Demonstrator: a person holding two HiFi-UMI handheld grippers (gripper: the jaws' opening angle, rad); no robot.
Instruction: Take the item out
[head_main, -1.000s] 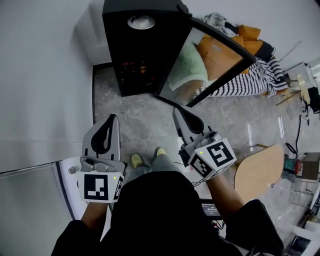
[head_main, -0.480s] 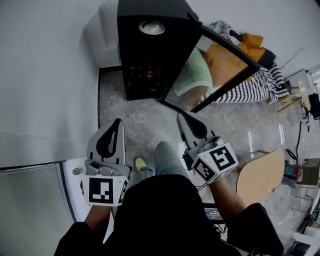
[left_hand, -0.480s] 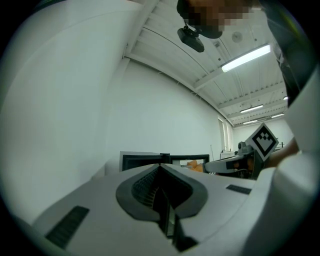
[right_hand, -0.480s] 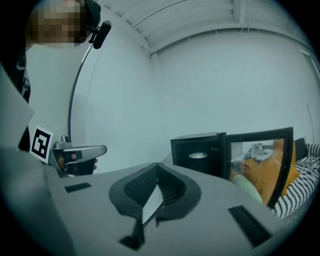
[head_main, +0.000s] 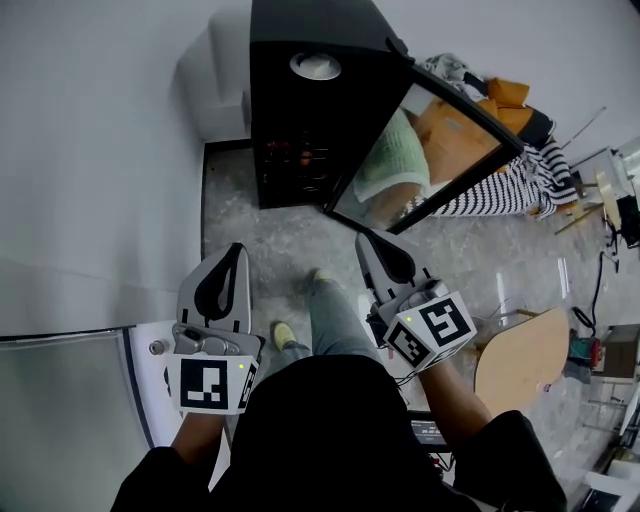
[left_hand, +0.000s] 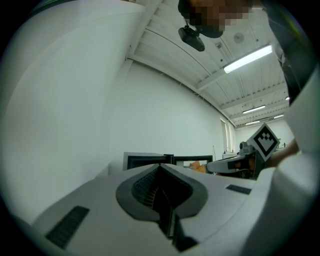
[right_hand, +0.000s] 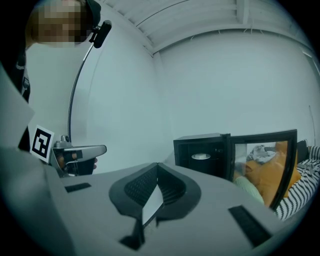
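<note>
The cabinet (head_main: 290, 125) is matt black, its glass door (head_main: 430, 150) glossy and mirror-like; the floor (head_main: 262, 245) looks like polished, mottled grey stone.

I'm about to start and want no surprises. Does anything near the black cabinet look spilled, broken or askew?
Nothing stands out. The black cabinet has its glass door swung open, a pale round item sits level inside near the top, and the floor in front shows no spill.

A white round item (head_main: 315, 66) sits inside the open black cabinet (head_main: 285, 120).
</note>
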